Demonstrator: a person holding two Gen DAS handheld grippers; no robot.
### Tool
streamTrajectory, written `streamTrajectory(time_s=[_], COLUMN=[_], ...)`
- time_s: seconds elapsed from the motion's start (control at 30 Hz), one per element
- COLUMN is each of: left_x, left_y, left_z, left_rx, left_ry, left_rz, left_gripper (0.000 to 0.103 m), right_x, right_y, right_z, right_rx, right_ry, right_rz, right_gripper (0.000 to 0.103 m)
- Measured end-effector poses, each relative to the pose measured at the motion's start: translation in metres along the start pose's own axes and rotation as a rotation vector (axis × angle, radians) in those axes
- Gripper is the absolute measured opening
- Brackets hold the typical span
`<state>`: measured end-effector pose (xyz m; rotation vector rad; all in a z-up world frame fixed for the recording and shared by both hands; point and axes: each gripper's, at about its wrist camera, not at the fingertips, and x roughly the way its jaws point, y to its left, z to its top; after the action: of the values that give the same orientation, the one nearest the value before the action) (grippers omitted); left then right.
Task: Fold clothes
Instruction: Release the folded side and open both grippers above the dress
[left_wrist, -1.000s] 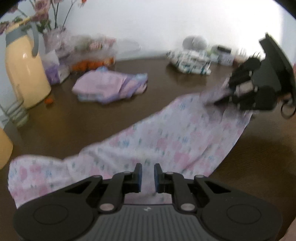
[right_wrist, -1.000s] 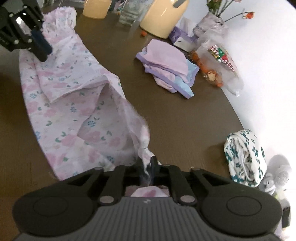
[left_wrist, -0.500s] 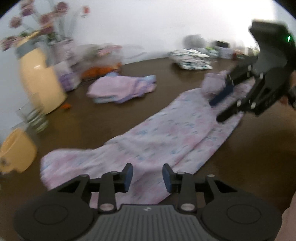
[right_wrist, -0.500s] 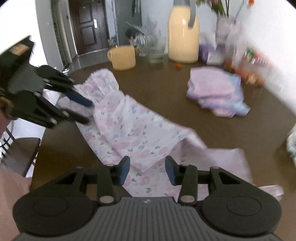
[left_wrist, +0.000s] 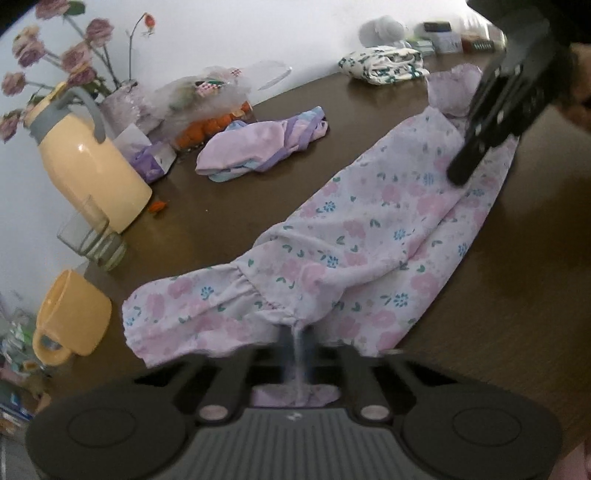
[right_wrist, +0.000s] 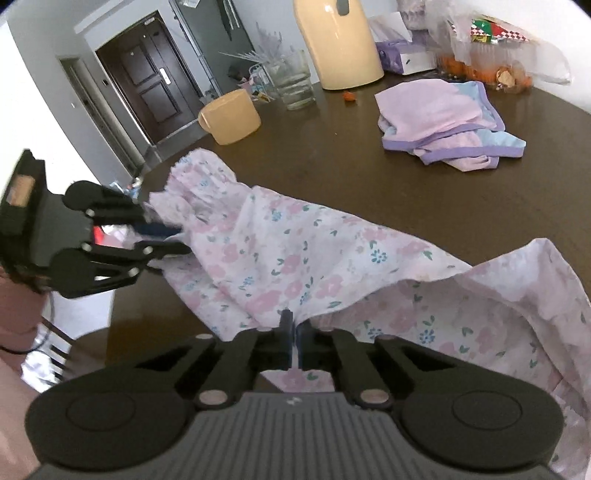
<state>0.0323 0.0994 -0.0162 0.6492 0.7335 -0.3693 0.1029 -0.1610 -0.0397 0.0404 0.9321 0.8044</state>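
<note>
left gripper (left_wrist: 295, 343): we see our black two-finger left gripper with jaws just closed, pinching a bunched edge of the garment at its ruffled end; cloth runs down between the fingers.
right gripper (right_wrist: 294, 332): our black two-finger right gripper has jaws just closed too, pressed together on a fold of the same cloth near the open hem.
garment (left_wrist: 369, 236): the long white cotton garment with pink and blue flowers lies stretched across the table between our two grippers, hem end partly lifted and gaping in the right wrist view.
table (right_wrist: 332, 177): dark brown round wooden table, garment on its near half.
folded piece (right_wrist: 443, 118): a lilac and light-blue folded garment lies beyond the floral one, apart from it.
mug (left_wrist: 70, 317): an orange-yellow plastic mug lies tipped at the table edge, near the ruffled end.
glass (left_wrist: 92, 236): a clear drinking glass stands just beside the jug.
jug (left_wrist: 88, 170): a cream thermos jug with a grey handle, upright.
far edge: a green-and-white patterned cloth bundle (left_wrist: 380, 64) and a clear plastic bag of oranges (left_wrist: 210, 107) by the wall.
flowers (left_wrist: 55, 55): pink flowers in a vase behind the jug.
</note>
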Motion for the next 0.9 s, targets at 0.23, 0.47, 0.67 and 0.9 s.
streamTrajectory(time_s=[0.23, 0.47, 0.67, 0.9], left_x=[-0.018, -0.025, -0.053, -0.001], left_y=[-0.005, 0.002, 0.026, 0.016], left_z=[-0.016, -0.018, 0.009, 0.055], left_rx=[0.043, -0.049, -0.206, -0.211], left_ry=[0.032, 0.024, -0.138, -0.143], left_rz=[0.005, -0.014, -0.077, -0.078], left_gripper=[0.001, 0.013, 0.027, 0.026], right_x=[-0.005, 0.003, -0.027, -0.076], right_y=[0.002, 0.002, 0.006, -0.001], right_z=[-0.010, -0.019, -0.019, 0.007], right_rx=[-0.013, -0.019, -0.039, -0.093], right_ry=[0.054, 0.070, 0.006, -0.189], right_rz=[0.030, 0.031, -0.001, -0.216], right_gripper=[0.002, 0.003, 0.022, 0.032])
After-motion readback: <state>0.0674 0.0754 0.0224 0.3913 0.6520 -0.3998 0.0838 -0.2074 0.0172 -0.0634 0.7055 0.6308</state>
